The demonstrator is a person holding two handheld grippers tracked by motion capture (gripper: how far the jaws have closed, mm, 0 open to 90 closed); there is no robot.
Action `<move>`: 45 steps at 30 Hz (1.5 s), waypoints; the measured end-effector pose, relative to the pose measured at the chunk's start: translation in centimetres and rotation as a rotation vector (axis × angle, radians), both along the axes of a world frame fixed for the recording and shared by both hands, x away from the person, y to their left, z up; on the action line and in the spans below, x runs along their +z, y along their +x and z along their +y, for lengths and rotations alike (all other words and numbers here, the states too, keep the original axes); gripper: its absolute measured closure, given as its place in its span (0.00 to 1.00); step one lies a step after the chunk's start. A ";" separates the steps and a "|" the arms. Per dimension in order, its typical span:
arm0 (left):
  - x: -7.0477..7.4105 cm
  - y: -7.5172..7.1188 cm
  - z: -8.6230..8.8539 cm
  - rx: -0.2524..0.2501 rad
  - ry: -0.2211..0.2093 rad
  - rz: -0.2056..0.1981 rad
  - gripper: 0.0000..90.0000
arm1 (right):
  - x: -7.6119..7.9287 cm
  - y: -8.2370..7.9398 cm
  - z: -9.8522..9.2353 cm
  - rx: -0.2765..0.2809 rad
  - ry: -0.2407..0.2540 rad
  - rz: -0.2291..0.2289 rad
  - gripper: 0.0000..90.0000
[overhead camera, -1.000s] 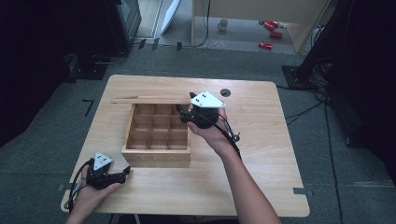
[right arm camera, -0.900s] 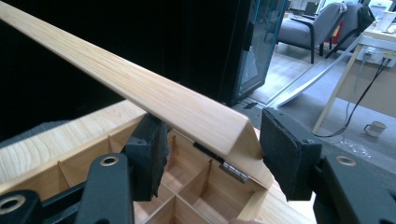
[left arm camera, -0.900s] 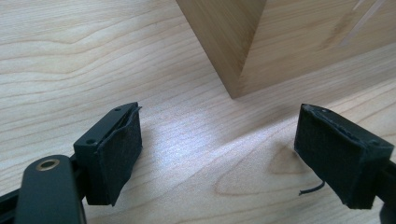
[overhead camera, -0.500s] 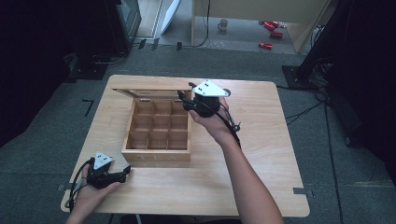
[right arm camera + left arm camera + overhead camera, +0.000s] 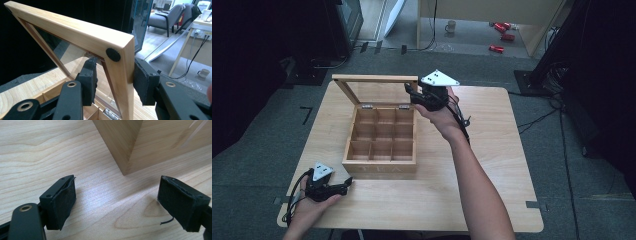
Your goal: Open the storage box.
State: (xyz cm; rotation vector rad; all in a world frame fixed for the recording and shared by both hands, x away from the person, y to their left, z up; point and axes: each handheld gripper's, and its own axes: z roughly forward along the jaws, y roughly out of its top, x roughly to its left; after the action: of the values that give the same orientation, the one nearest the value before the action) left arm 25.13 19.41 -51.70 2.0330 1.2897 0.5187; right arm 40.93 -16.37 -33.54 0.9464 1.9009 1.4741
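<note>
Lifting the lid (image 5: 375, 91) of the wooden tea box (image 5: 381, 145) is the job here, and the lid is now standing almost straight up at the far edge of the box. A second ago it lay flat on the table behind the box, and half a second ago it was only partly raised. So the lid is swinging closed, and I think the next step is to bring it down over the box.

From the high view, the box sits in the middle of the wooden table (image 5: 492, 150), with nine empty little squares inside. The right gripper (image 5: 412, 95) is at the lid's right corner, above the box's far right corner. The left gripper (image 5: 346, 185) rests on the table near the box's front left corner, not touching it.

From the left gripper view, the left gripper's (image 5: 117, 202) jaws are spread wide with only bare table between them. A corner of the box (image 5: 125, 150) stands just ahead of them.

From the right gripper view, the right gripper (image 5: 115, 82) has just been closing its jaws, and now they pinch the lid's wooden frame (image 5: 75, 32) by the corner. One pad is on the glass side and one on the outer edge. A small black bump (image 5: 113, 54) sits on that corner
</note>
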 end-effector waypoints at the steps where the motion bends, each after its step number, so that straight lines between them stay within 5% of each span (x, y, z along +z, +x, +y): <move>1: 0.0 0.0 0.0 0.000 0.001 0.000 0.17 | 0.1 0.2 -0.1 0.001 0.000 0.005 0.64; 10: 0.0 0.0 -0.1 0.004 -0.002 -0.001 0.17 | 0.5 1.6 -0.5 -0.034 0.035 0.013 0.72; 20: 0.0 0.0 -0.1 0.003 -0.006 0.000 0.18 | 0.9 3.2 -0.1 -0.080 0.013 0.009 0.74; 45: 0.0 0.1 -0.2 0.019 0.015 -0.005 0.18 | 1.3 8.1 0.4 -0.160 0.074 0.107 0.74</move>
State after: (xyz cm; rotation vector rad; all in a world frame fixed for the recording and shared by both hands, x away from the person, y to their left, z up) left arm 25.24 19.16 -51.74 2.0319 1.3065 0.5433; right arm 49.02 -16.01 -32.27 1.2047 1.8075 1.4330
